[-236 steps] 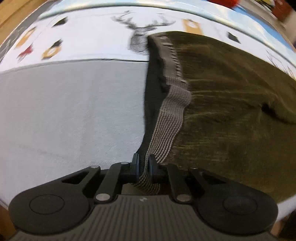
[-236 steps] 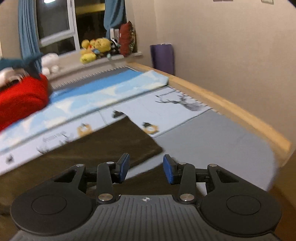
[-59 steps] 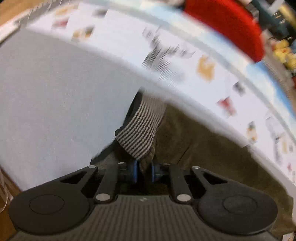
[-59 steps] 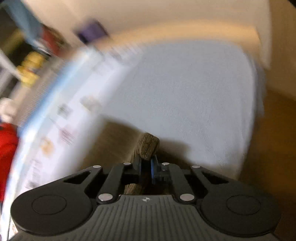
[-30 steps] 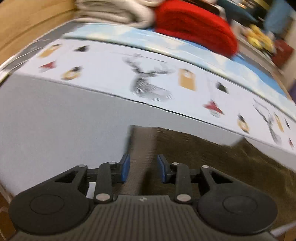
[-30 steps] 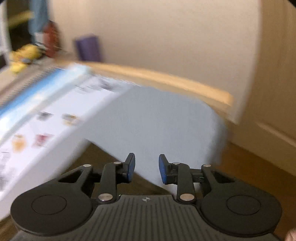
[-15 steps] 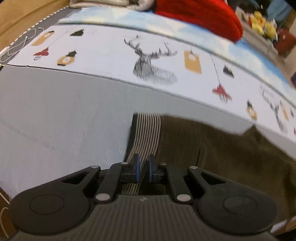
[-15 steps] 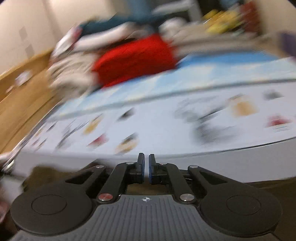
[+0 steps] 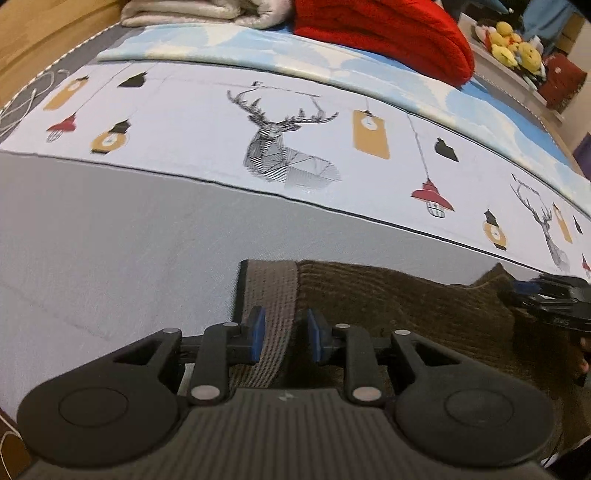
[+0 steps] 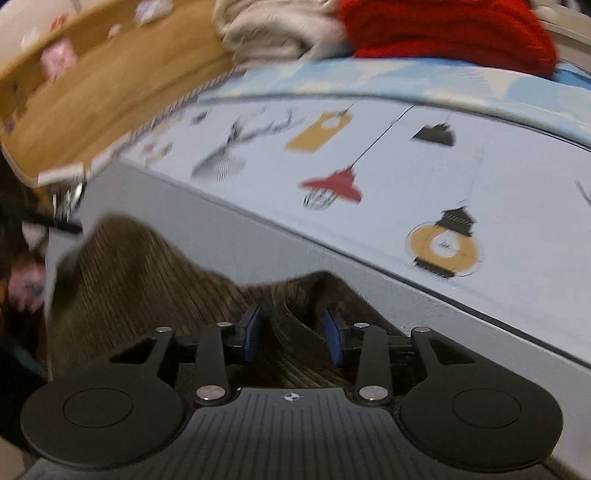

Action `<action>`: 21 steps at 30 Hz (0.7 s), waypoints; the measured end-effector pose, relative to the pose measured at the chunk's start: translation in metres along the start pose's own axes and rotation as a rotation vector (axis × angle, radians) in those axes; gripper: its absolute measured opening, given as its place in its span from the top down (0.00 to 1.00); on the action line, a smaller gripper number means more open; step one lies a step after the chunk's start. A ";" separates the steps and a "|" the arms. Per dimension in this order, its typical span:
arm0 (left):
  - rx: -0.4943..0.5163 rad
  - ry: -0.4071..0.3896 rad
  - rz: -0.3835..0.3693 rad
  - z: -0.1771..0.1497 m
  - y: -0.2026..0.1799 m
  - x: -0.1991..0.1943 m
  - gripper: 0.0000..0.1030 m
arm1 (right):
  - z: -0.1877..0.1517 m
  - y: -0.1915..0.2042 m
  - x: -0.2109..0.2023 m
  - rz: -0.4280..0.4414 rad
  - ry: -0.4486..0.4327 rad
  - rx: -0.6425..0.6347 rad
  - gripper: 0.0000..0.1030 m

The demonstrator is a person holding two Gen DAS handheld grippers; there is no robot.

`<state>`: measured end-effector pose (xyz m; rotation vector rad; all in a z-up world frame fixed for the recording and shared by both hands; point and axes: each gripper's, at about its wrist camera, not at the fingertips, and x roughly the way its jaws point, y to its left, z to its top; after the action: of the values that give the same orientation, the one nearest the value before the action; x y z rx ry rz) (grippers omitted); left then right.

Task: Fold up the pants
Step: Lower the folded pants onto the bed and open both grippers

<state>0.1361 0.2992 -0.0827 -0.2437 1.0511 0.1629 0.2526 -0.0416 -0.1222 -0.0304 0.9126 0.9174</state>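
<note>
1. Meanwhile the brown pants (image 9: 388, 295) lie folded along the near edge of the bed (image 9: 110, 240), both grippers' fingers opening: left gripper (image 9: 282, 334) straddling the waistband (image 9: 271, 291) without pinching, right gripper (image 10: 291, 338) over a raised cloth ridge.
2. Likely risk: that ridge staying bunched, or lifting fingers snagging cloth and spoiling the fold.
3. Grey sheet, a deer-print cover (image 9: 288, 147), a red blanket (image 9: 384, 29), soft toys (image 9: 513, 51) beyond.
</note>
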 end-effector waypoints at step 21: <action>0.169 0.065 0.160 -0.001 -0.047 0.028 0.85 | -0.014 -0.057 -0.119 -0.433 -0.228 0.092 0.68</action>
<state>0.1603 0.2540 -0.1021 -0.0120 1.1426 0.2098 0.2510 -0.1628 -0.0686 -0.0415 0.6967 0.4641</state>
